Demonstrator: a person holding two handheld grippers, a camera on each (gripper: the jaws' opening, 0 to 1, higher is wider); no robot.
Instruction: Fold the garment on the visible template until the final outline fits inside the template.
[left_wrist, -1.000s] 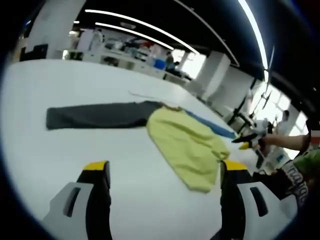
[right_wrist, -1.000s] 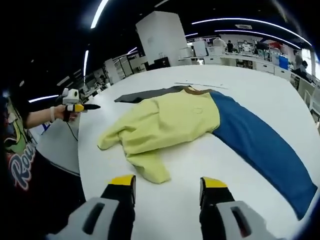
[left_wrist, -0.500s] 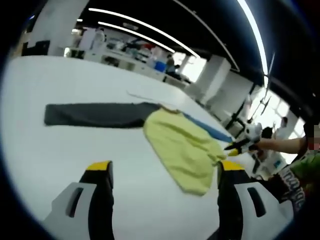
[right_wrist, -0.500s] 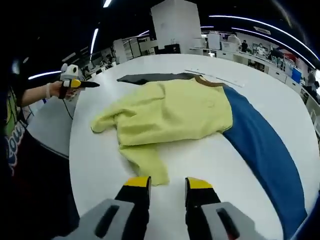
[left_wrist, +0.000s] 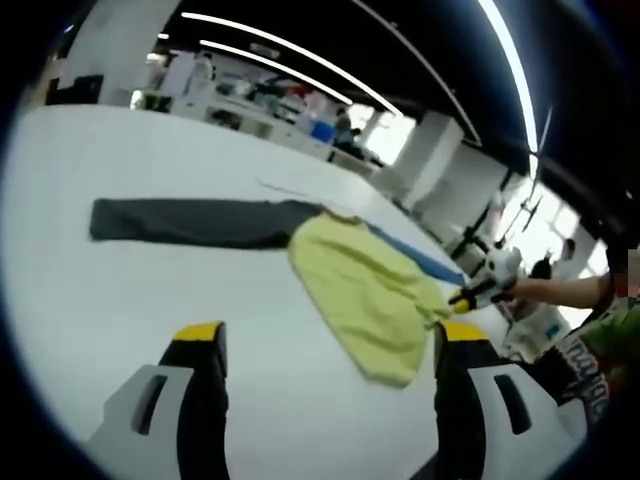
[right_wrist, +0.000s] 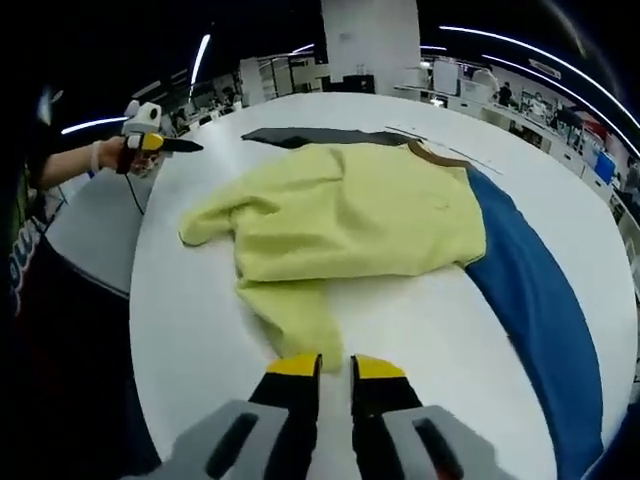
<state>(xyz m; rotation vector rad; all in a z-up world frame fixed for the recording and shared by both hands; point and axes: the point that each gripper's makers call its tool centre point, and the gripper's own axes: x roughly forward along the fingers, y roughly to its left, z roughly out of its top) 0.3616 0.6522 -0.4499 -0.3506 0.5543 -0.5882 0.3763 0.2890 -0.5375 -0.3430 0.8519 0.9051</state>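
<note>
The garment (right_wrist: 350, 215), a top with a yellow-green body, one blue sleeve (right_wrist: 545, 300) and one dark grey sleeve (left_wrist: 190, 222), lies across the middle of the white table (right_wrist: 420, 330) in the right gripper view, its body bunched and already turned over on itself. No template outline can be made out on the table.

The right gripper (right_wrist: 335, 368) sits at the bottom centre of its view, jaws nearly closed with only a narrow slit between them and nothing in it, just short of the yellow hem flap (right_wrist: 300, 320).

The left gripper (left_wrist: 325, 335) hangs at the bottom of its own view, jaws wide apart and empty, near the same hem.

The step in hand looks like the approach for a fold. Next, I judge, the right jaws must reopen and pinch the hem.
</note>
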